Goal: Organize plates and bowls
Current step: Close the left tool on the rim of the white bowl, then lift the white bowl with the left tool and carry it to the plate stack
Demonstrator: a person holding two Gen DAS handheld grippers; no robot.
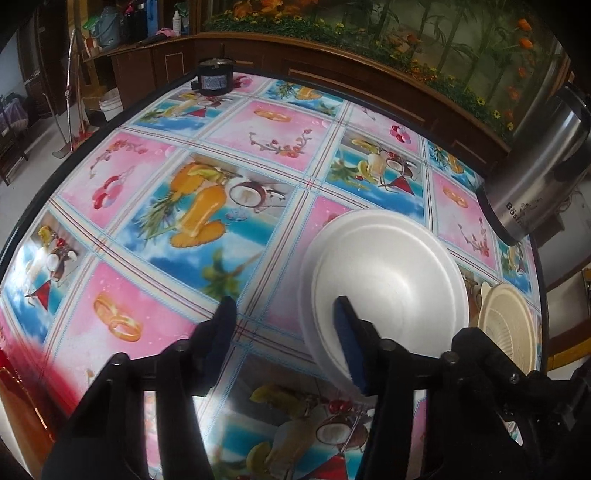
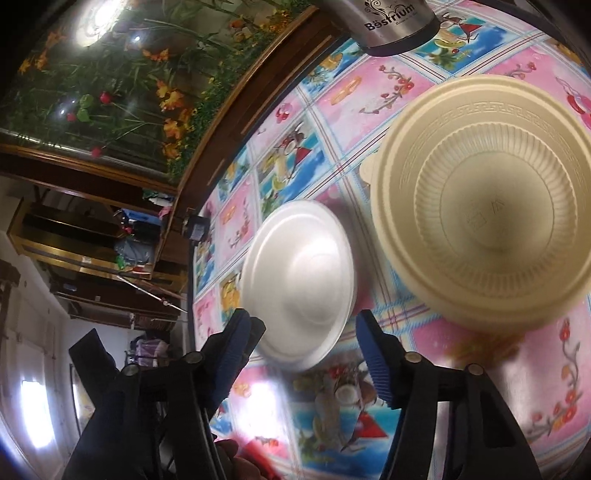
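Left tongs first, hanging low over the table with its bright fruit-and-ring cloth. The jaws stand parted and clamp nothing; the right-hand blue pad sits over the near rim of the white bowl, the other pad over bare cloth to the bowl's left. Whether that pad touches the rim, I cannot tell. The bowl looks blurred at its near edge.

Right tongs now: also released, nothing pinched. The white bowl lies just ahead of the gap between the blue pads, its near rim between the fingertips. Just to its right, close by, sits the cream bowl, ribbed inside, a key-pattern band round the rim and small moulded marks on its floor that I cannot read.

The left view catches only a sliver of that cream bowl at the right edge, beyond the white one. The right view gives it whole and shows a bit of the person's hand at the bottom.

Further back, a steel flask stands near the table's far edge, lettered "Bestrium"; the left view shows only "Bes" on the flask. Only the left view has the small black can at the far rim, its label unreadable. Behind runs a wooden cabinet with flowers behind glass.
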